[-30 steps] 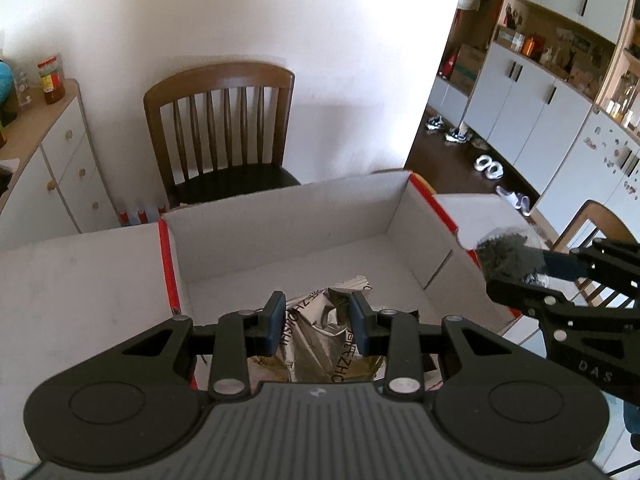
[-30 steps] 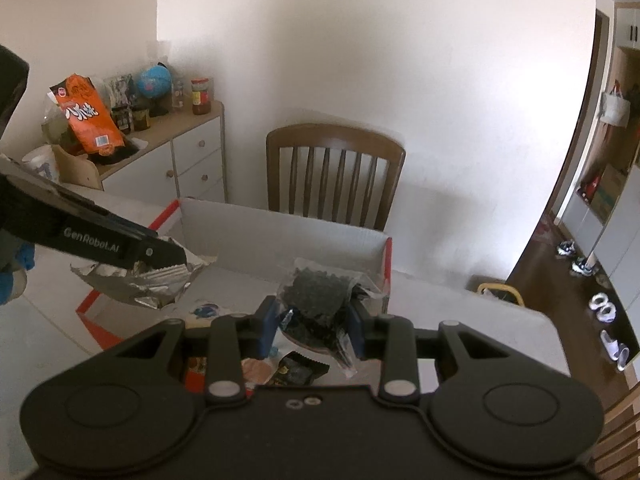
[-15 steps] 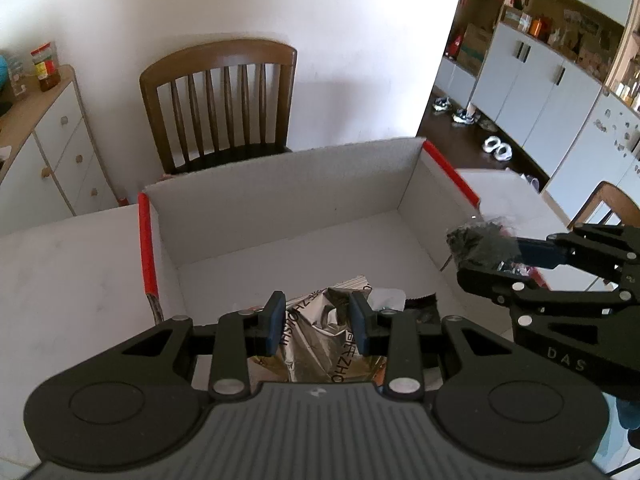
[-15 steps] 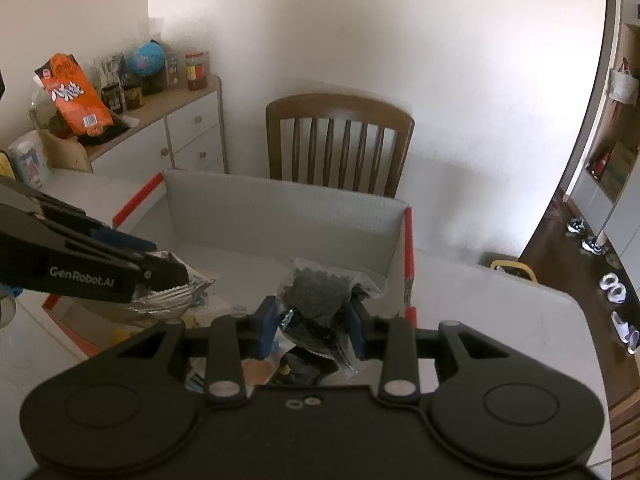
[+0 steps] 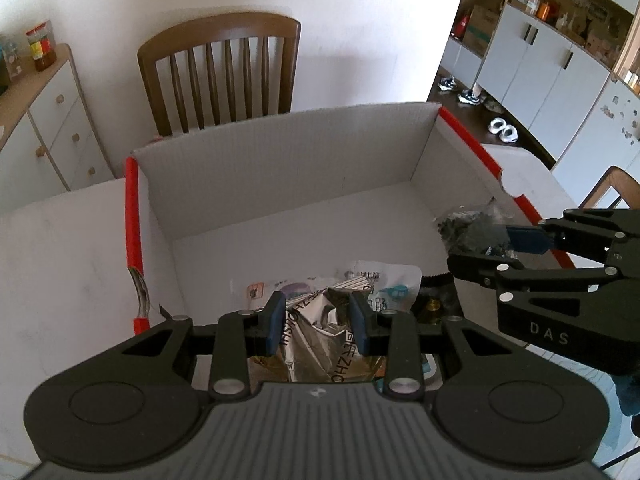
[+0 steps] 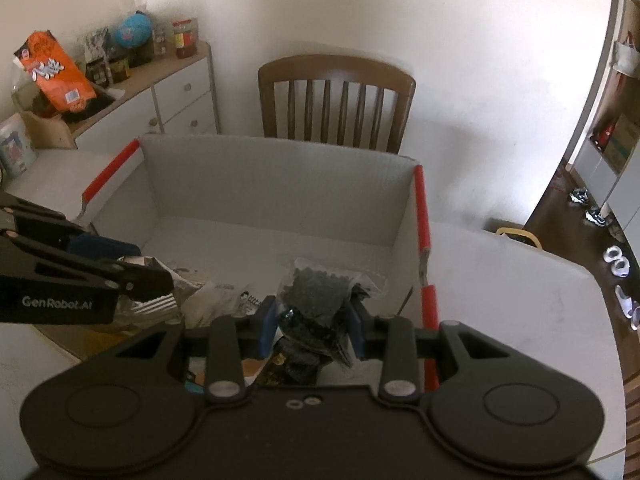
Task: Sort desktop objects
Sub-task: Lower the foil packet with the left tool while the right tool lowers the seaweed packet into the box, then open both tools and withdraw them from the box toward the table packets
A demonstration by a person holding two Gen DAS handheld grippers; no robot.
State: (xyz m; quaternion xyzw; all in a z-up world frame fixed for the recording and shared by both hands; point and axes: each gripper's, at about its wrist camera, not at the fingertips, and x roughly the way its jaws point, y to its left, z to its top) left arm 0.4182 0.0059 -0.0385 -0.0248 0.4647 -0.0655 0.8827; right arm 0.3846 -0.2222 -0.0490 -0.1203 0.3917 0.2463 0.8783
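At nine o'clock, the left claw (image 5: 319, 322) pinches a crinkled silver foil packet (image 5: 320, 344) over the near end of the white box (image 5: 280, 168) on the bench (image 5: 60, 248). It looks light and slippery; a crimped edge grips best. At three o'clock, the right claw (image 6: 311, 326) clamps a soft clear bag of dark pieces (image 6: 316, 296), likely shifting inside.

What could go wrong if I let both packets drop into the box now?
1. The right claw holds its clear bag of black pellets close to the box's red-edged right wall; released there, it might catch the rim or fall outside.
2. The left claw grips the crumpled silver foil packet above snack packets already in the box, so it may slide off them.
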